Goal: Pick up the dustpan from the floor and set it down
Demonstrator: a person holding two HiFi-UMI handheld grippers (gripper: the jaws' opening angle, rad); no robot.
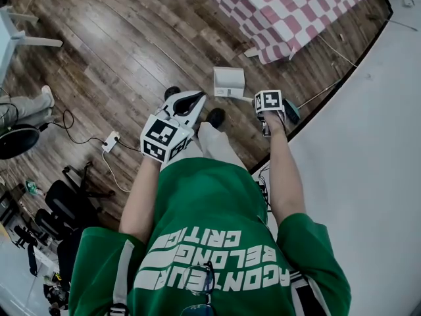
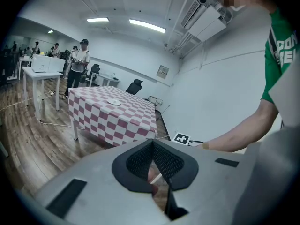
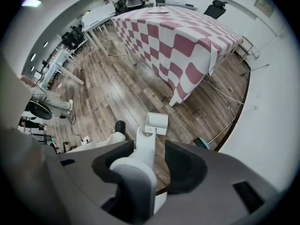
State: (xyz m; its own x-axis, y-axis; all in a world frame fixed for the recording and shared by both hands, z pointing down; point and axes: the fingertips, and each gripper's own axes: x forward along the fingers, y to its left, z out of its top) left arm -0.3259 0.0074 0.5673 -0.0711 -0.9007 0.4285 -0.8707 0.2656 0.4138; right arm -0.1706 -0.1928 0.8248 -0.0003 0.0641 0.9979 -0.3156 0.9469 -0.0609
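Note:
A white dustpan stands on the wooden floor just ahead of my feet. Its long white handle rises from the pan up between the jaws of my right gripper. That gripper points straight down with its jaws wide apart. The handle sits close to the left pad, and a clear gap separates it from the right pad. My left gripper hovers to the left of the dustpan, its pad tips touching, and I see nothing held in it.
A table with a red-and-white checked cloth stands beyond the dustpan. A teal broom head with its stick lies by the curved white wall. A power strip and cables lie on the left. People stand at the far end.

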